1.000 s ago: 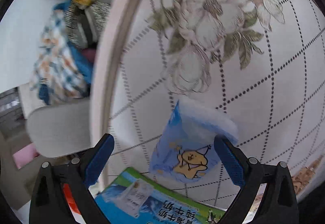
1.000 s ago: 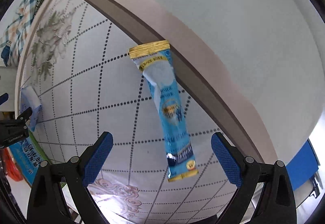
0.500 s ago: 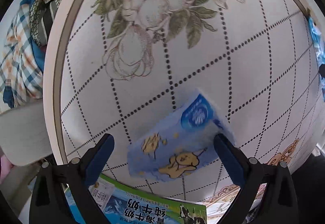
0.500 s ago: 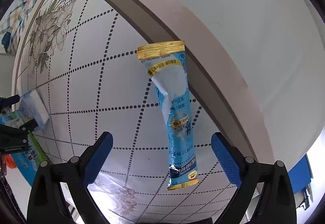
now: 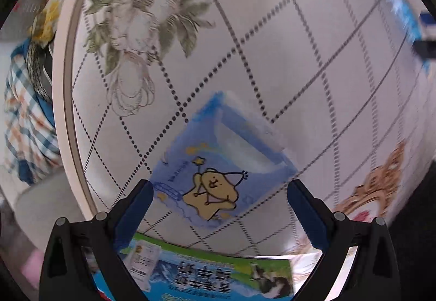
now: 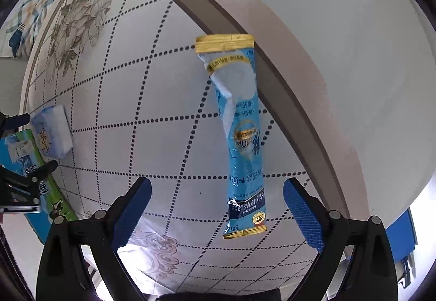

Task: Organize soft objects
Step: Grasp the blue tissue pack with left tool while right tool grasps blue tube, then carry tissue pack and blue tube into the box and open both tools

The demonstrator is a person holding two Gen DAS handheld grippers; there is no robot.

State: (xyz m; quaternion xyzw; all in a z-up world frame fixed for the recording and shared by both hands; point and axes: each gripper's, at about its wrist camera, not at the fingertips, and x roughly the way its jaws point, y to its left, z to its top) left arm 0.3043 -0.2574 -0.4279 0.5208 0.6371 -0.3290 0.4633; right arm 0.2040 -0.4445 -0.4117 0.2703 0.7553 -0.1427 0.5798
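A blue tissue pack (image 5: 220,164) with a yellow cartoon figure lies on the round table's patterned cloth (image 5: 272,55). My left gripper (image 5: 219,205) is open, its blue pads either side of the pack's near end, not closed on it. The pack also shows far left in the right wrist view (image 6: 51,134). A long blue and gold sachet (image 6: 239,132) lies near the table's edge. My right gripper (image 6: 216,208) is open, its pads straddling the sachet's near end, apart from it.
A blue and green box (image 5: 212,273) lies just below the tissue pack, at the near table edge. Checked cloth and other items (image 5: 27,115) sit on a chair left of the table. The table rim (image 6: 272,69) runs behind the sachet. White floor (image 6: 340,28) lies beyond.
My left gripper has swung and the tissue pack now sits more squarely between its pads. My right gripper has moved closer to the sachet, whose near end now lies between the pads.
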